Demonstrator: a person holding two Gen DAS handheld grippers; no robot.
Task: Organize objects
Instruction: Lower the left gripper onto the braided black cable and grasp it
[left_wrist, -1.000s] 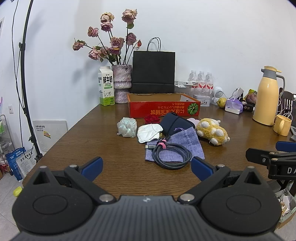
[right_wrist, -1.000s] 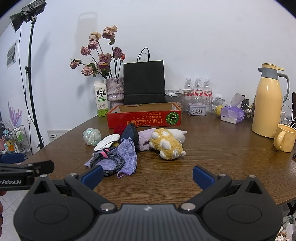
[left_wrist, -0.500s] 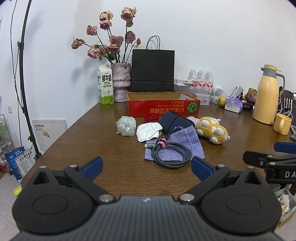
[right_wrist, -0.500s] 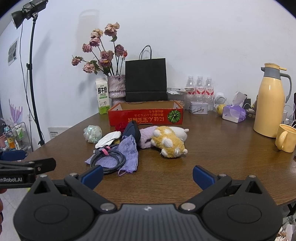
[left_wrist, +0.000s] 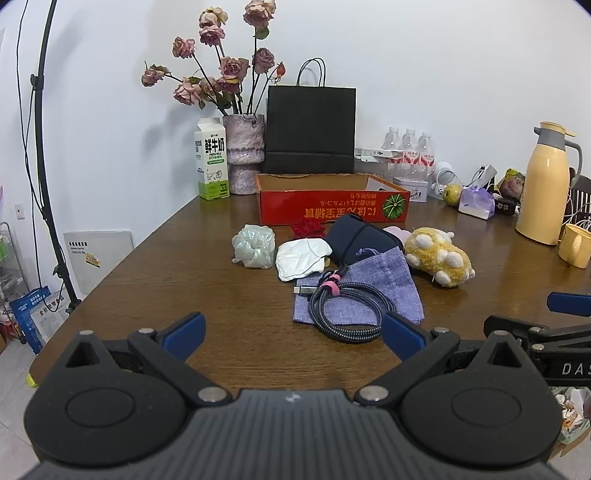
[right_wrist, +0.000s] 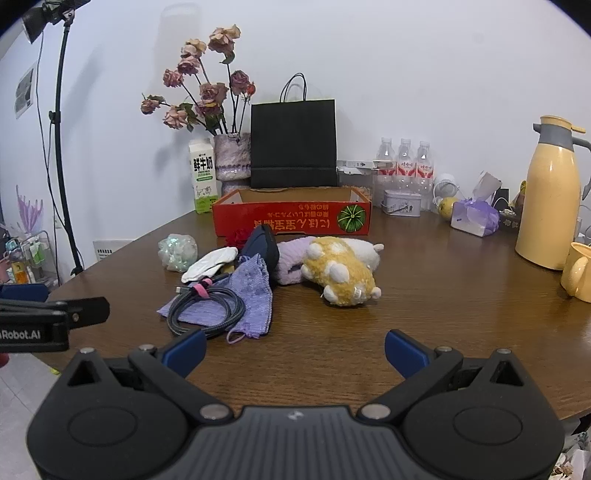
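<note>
My left hand-held gripper (left_wrist: 291, 330) hovered above the near edge of the dark brown wooden counter (left_wrist: 192, 273), its blue-tipped fingers (left_wrist: 184, 328) spread wide and holding nothing. My right hand-held gripper (right_wrist: 293, 349) was likewise spread wide and empty, just to the right of the left one and at about the same height. The loose items lay clustered at mid-counter, well apart from both grippers. A coiled grey braided cable with a pink strap (left_wrist: 343, 306) rested on a flat purple fabric pouch (left_wrist: 384, 280). Just behind it sat a crumpled white cloth (left_wrist: 301, 256), a pale iridescent scrunchie (left_wrist: 255, 245), a dark navy pouch (left_wrist: 364, 240) and a small red rose-like object (left_wrist: 308, 228). A yellow plush toy with white spots (right_wrist: 340, 271) lay to the right of the pouch, touching a lilac plush piece (right_wrist: 291, 254). Behind the cluster stood a shallow red cardboard box (right_wrist: 291, 218), open at the top; I could not see its floor. Along the wall stood a black paper bag (left_wrist: 311, 129), a milk carton (left_wrist: 211, 158), a vase of dried roses (left_wrist: 243, 158) and a tall yellow thermos jug (right_wrist: 546, 199).
</note>
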